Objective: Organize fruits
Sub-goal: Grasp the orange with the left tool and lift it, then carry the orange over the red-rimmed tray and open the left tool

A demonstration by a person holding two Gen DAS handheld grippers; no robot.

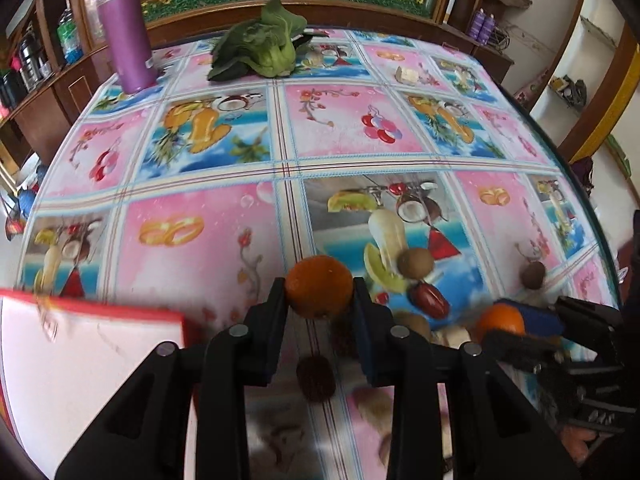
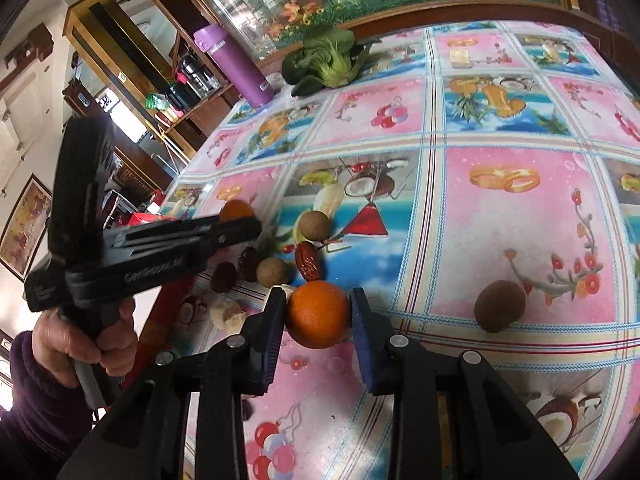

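Two round oranges: your left hand-held gripper [image 1: 320, 294] clamps one [image 1: 319, 287], your right hand-held gripper [image 2: 318, 314] pinches the other [image 2: 318, 314], above the glossy worktop [image 2: 500, 216].

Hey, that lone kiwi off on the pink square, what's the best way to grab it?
Take the kiwi across its short middle, coming straight down from above. It is a small oval lying on its side, alone on the tablecloth, so nothing crowds either flank. Both grippers already grip oranges: the right gripper has one orange, the left gripper the other, so one must unload first.
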